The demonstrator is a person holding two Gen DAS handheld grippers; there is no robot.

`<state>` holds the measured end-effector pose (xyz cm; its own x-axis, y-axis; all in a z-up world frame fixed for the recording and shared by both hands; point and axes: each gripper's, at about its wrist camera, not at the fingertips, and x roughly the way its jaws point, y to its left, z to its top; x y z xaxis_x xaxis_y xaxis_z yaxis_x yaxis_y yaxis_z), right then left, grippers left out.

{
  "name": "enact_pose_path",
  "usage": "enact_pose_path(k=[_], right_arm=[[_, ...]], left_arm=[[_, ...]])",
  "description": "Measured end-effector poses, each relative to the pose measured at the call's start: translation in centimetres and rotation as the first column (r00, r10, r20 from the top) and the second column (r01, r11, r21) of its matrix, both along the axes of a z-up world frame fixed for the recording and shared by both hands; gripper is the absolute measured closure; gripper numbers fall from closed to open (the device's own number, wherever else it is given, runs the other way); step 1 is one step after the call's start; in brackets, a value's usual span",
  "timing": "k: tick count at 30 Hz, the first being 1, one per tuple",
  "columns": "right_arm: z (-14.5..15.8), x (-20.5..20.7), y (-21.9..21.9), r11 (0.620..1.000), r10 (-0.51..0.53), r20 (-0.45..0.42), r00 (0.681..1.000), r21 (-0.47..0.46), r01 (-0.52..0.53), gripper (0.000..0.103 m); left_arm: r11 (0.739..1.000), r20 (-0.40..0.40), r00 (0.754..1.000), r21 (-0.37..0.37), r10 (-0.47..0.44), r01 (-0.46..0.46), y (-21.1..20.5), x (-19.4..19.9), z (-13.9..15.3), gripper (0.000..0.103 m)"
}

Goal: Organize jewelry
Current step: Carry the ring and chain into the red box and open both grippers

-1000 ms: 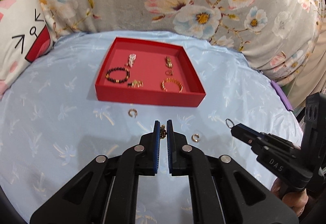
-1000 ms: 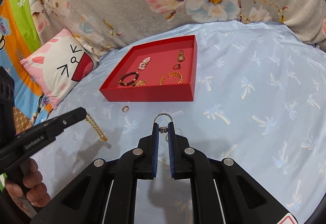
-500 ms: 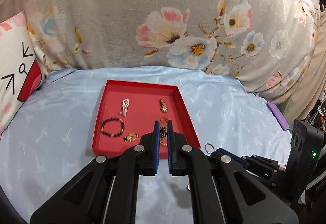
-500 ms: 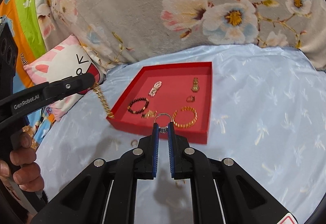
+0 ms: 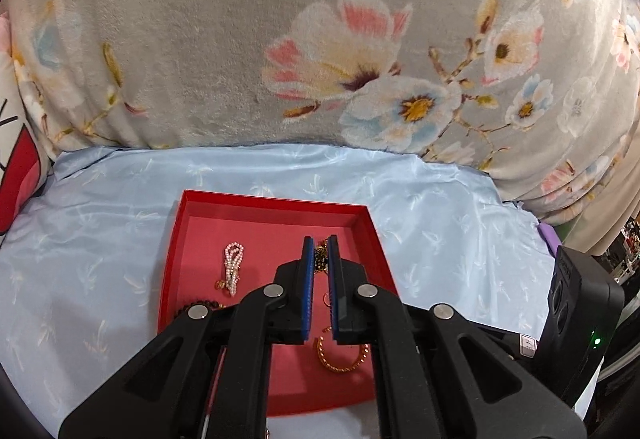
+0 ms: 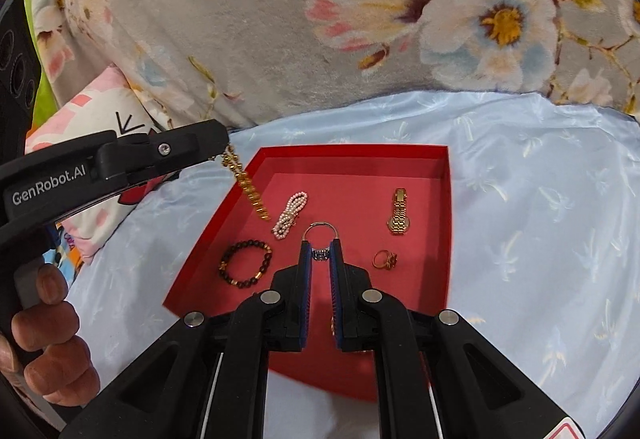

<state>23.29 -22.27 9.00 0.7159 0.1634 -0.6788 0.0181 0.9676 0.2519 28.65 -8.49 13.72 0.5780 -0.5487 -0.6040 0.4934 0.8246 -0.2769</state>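
A red tray lies on the light blue sheet. In it are a pearl bracelet, a dark bead bracelet, a gold watch, a gold ring and a gold bangle. My left gripper is shut on a gold chain, which hangs over the tray's left rim in the right wrist view. My right gripper is shut on a silver ring above the tray's middle.
A grey floral blanket rises behind the tray. A cartoon pillow lies to the left. The blue sheet spreads to the right. A purple object sits at the bed's right edge.
Both grippers have risen from the sheet and moved forward over the red tray, each carrying its piece. The tray now sits directly below the fingers.
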Motion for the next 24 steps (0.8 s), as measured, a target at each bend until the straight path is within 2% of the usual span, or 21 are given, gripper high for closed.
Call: enact_pose_path(k=[9,19,24], right_arm=[[-3.4,4.0,-0.5,0.999,-0.006,-0.077,0.997,0.036,0.009,0.095],[-4.6,5.6,-0.7,1.0,-0.015,-0.111,0.994,0.025,0.018,0.095],[-4.9,5.6,-0.7,0.999,-0.019,-0.108,0.994,0.024,0.021,0.091]], left_arm=[[0.998,-0.056,0.998,0.056,0.018,-0.015,-1.2,3.6,-4.0,0.098],[0.994,-0.08,0.996,0.1,0.043,-0.035,-2.0,5.1,-6.6,0.097],[0.991,-0.076,0.995,0.123,0.072,-0.062,-2.0,5.3,-7.3,0.097]])
